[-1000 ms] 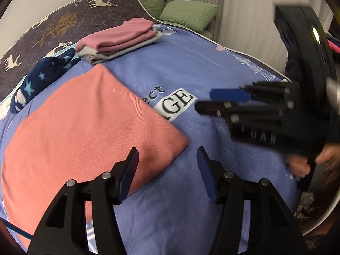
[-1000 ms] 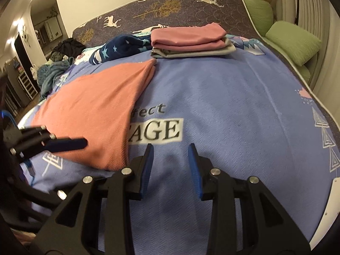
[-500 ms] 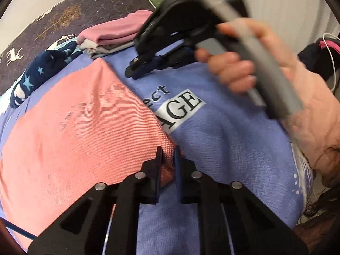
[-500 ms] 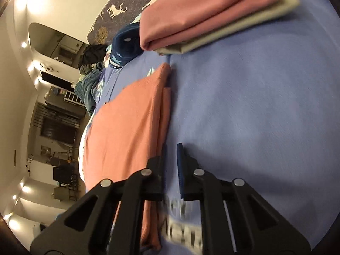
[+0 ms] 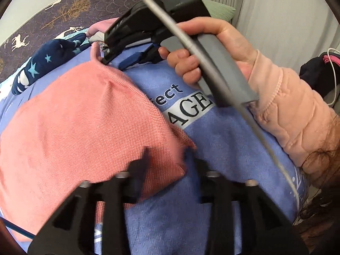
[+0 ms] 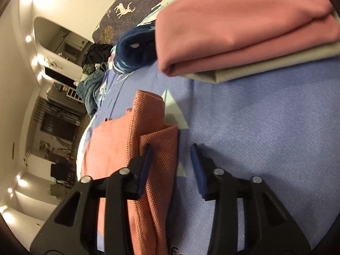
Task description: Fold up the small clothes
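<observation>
Left wrist view: the left hand-held gripper [image 5: 164, 155] stands spread, its jaws having just opened, with the near corner of the coral cloth [image 5: 85, 127] between them on the blue bed [image 5: 223, 148]. A hand [image 5: 212, 51] holds the right hand-held gripper [image 5: 119, 57] at the cloth's far corner. Right wrist view: the right hand-held gripper [image 6: 172, 163] is spread, folded cloth [image 6: 153, 148] edge beside its left finger, near a pink stack [image 6: 244, 25].
</observation>
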Available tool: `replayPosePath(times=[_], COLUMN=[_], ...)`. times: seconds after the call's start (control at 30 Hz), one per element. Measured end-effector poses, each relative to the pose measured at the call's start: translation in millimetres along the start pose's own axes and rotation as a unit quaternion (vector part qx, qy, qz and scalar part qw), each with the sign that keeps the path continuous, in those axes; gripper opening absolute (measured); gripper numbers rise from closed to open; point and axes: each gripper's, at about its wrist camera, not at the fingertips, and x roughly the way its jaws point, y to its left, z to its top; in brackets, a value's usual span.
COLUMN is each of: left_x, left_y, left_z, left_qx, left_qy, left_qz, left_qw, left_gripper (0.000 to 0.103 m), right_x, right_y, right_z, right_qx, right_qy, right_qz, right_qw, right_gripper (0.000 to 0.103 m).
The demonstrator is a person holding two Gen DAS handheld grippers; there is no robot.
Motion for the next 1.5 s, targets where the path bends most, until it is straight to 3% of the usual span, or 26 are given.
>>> replayPosePath(times=[0.03, 0.17, 0.23, 0.27, 0.3, 0.37, 0.4, 0.5, 0.67, 0.7, 0.73, 0.8, 0.93, 1.0, 1.07, 1.13, 1.17, 1.27, 1.33, 1.4, 1.5], left_x=[2, 8, 11, 14, 16, 17, 16, 12, 10, 10, 9, 8, -1, -6, -2, 16, 19, 12, 2, -7, -17], left_y=[-2, -19, -25, -26, -25, -19, -11, 1, 1, 1, 0, 2, 9, 11, 9, 1, -2, -6, -10, -15, -24], left_z=[1, 0, 0, 0, 0, 2, 3, 4, 2, 2, 2, 2, 5, 6, 7, 4, 3, 0, -2, -6, -13], left_qx=[0.005, 0.031, 0.048, 0.053, 0.054, 0.05, 0.036, 0.015, 0.017, 0.015, 0.012, 0.005, -0.006, -0.012, -0.012, 0.004, 0.008, 0.02, 0.027, 0.037, 0.046], left_qy=[0.002, 0.001, 0.001, 0.005, 0.007, 0.006, 0.007, 0.006, 0.001, 0.001, 0.002, 0.004, -0.013, -0.024, -0.018, 0.006, 0.007, -0.004, -0.016, -0.028, -0.042], left_qz=[-0.004, -0.019, -0.012, -0.006, 0.0, 0.013, 0.004, -0.01, -0.011, -0.014, -0.017, -0.025, -0.058, -0.091, -0.113, -0.098, -0.093, -0.1, -0.11, -0.112, -0.112], left_qw=[1.0, 0.9993, 0.9988, 0.9985, 0.9985, 0.9986, 0.9993, 0.9998, 0.9998, 0.9998, 0.9998, 0.9997, 0.9982, 0.9955, 0.9933, 0.9951, 0.9956, 0.9948, 0.9935, 0.9926, 0.9917], left_gripper=[0.042, 0.053, 0.053, 0.051, 0.035, 0.019, 0.013, 0.011, 0.01, 0.01, 0.01, 0.01, 0.008, 0.006, 0.006, 0.006, 0.006, 0.009, 0.022, 0.031, 0.037], right_x=[0, -12, -16, -19, -22, -26, -28, -28, -18, -12, -10, -3, -24, -37, -33, -12, -8, -36, -63, -83, -90], right_y=[0, 2, 0, -1, -3, -8, -10, -14, -12, -8, -6, 0, 8, 1, -9, -23, -32, -33, -19, -3, 25], right_z=[-1, 0, 1, 2, 2, 2, 1, -3, -9, -8, -6, -4, -5, -3, 2, 2, -2, -12, -21, -33, -57], right_qx=[-0.005, -0.008, -0.005, -0.005, -0.006, -0.002, 0.001, 0.0, -0.017, -0.022, -0.026, -0.026, -0.032, -0.01, -0.002, -0.003, 0.001, 0.023, -0.01, -0.041, -0.098], right_qy=[0.003, -0.021, -0.024, -0.033, -0.039, -0.044, -0.043, -0.026, -0.007, -0.007, -0.007, 0.004, -0.048, -0.066, -0.062, -0.034, -0.042, -0.061, -0.085, -0.089, -0.066], right_qz=[0.0, -0.004, -0.001, -0.009, -0.016, -0.018, -0.018, -0.031, -0.026, -0.031, -0.03, -0.002, -0.013, 0.013, 0.016, -0.052, -0.067, -0.048, -0.046, -0.017, 0.032], right_qw=[1.0, 1.0, 1.0, 0.999, 0.999, 0.999, 0.999, 0.999, 1.0, 0.999, 0.999, 1.0, 0.998, 0.998, 0.998, 0.998, 0.997, 0.997, 0.995, 0.995, 0.993], right_gripper=[0.004, 0.003, 0.003, 0.001, 0.001, 0.001, 0.005, 0.03, 0.035, 0.032, 0.019, 0.003, 0.002, 0.002, 0.002, 0.0, 0.0, 0.005, 0.005, 0.007, 0.03])
